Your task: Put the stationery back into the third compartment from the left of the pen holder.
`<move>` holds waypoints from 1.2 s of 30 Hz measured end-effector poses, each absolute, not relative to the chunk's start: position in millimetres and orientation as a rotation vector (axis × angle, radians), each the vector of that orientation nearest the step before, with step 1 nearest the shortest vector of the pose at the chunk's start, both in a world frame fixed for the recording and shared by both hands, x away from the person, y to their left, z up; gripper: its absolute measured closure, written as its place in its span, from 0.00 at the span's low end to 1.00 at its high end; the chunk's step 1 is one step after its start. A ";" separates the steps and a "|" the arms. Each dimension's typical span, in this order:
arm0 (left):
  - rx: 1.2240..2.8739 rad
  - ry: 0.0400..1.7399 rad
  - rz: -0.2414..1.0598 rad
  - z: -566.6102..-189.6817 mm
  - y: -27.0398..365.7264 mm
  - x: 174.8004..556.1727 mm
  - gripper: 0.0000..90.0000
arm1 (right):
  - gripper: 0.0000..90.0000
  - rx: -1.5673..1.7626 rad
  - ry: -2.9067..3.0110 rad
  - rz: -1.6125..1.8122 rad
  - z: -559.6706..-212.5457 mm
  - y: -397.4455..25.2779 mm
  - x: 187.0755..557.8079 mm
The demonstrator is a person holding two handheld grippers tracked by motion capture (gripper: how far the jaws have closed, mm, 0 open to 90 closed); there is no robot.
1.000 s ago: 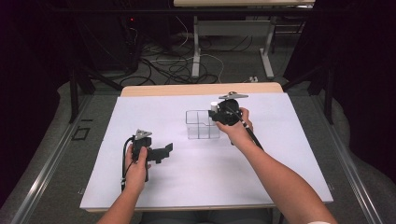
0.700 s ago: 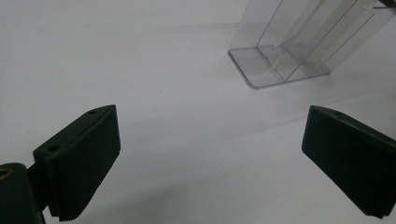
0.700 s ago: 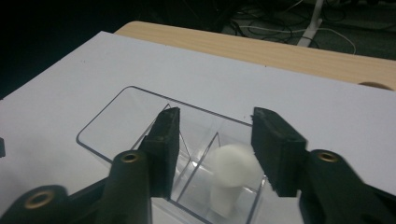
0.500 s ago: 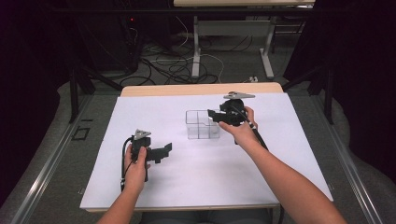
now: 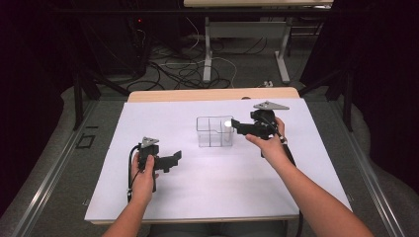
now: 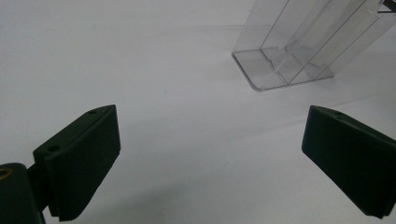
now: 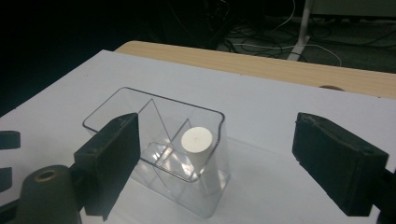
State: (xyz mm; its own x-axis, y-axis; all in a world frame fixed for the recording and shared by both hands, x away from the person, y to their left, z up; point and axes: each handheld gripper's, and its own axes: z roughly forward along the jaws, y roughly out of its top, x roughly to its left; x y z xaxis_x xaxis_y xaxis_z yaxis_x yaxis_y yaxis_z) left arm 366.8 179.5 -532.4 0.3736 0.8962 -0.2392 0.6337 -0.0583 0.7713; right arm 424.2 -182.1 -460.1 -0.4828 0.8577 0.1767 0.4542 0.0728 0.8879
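White cylinder (image 7: 197, 145) stands in clear box (image 7: 116, 105), unlabelled.

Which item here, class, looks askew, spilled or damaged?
None. The clear box stands upright on the white table, and the white cylinder stands in one compartment. Both grippers, left and right, are open and hold nothing.

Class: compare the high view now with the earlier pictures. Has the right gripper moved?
Yes. The right gripper has drawn back to the right, away from the clear box, leaving the white cylinder inside it.
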 end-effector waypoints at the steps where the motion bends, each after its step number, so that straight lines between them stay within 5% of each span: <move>1: 1.777 1.346 0.385 -532.4 179.7 366.8 0.05 | 0.16 1.305 1.950 1.388 -460.5 -185.1 423.1; 16: 1.770 1.367 0.392 -531.5 184.7 366.7 0.05 | 0.00 1.334 1.923 1.309 -475.5 -223.2 391.7; 36: 1.744 1.382 0.400 -531.6 190.0 368.4 0.05 | 0.00 1.418 1.922 1.182 -527.1 -260.7 374.6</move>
